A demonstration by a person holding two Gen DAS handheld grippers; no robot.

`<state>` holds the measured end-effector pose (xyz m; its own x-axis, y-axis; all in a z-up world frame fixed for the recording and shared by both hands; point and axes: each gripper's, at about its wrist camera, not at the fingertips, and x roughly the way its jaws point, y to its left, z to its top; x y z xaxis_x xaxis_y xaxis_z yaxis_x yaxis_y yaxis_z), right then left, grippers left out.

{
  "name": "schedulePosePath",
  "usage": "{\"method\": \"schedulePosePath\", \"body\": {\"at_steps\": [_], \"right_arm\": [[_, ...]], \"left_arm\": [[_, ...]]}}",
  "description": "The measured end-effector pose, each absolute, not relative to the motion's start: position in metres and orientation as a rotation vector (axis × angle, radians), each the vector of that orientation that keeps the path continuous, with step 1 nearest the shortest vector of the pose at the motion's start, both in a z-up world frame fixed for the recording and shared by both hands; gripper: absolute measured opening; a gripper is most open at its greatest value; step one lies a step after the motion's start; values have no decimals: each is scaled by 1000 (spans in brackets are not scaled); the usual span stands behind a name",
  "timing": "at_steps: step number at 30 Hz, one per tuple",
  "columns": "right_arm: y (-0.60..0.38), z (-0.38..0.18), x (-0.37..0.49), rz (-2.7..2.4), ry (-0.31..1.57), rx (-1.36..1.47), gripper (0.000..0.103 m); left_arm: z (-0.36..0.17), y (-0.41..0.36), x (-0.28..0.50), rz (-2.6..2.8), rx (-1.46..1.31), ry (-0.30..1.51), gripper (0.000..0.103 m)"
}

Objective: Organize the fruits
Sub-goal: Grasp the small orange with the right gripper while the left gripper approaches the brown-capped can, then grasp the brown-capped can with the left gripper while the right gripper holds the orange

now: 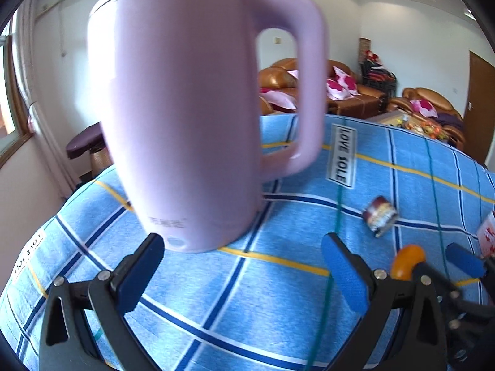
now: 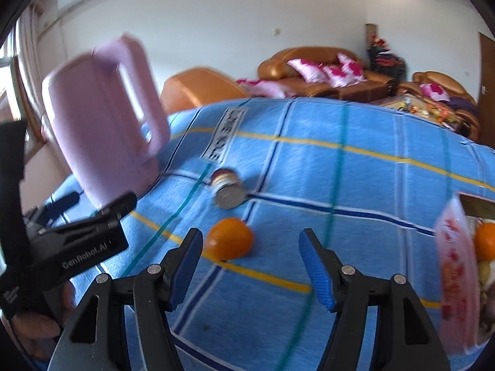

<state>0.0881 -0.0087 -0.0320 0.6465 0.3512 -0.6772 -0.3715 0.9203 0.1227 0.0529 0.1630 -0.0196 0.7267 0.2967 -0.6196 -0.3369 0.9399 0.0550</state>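
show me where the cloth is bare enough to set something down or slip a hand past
Widest bare cloth: right of the can, out to the far edge. Another patch lies near the right gripper, below the loose orange. Crowded: between kettle, can and orange, and at the right edge around the red-printed bag.
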Motion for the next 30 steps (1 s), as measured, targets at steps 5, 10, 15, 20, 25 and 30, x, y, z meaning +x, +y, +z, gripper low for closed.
{"method": "schedulePosePath", "body": {"at_steps": [5,10,15,20,25,30], "right_arm": [[16,-44,106,415,842,-77,66],[19,-50,111,415,891,-75,46],[6,-47,103,414,887,-74,42],[-31,-30,83,333,761,-27,42],[-75,-10,68,165,608,3,42],[-94,-14,79,163,650,98,42]], "left_arm": [[-23,169,54,368,-72,680,103],[-22,167,54,354,-63,682,103],[-21,160,59,293,-61,671,103],[-19,149,59,184,-89,654,103],[-13,123,68,35,-74,661,102],[-12,83,99,-117,85,707,95]]}}
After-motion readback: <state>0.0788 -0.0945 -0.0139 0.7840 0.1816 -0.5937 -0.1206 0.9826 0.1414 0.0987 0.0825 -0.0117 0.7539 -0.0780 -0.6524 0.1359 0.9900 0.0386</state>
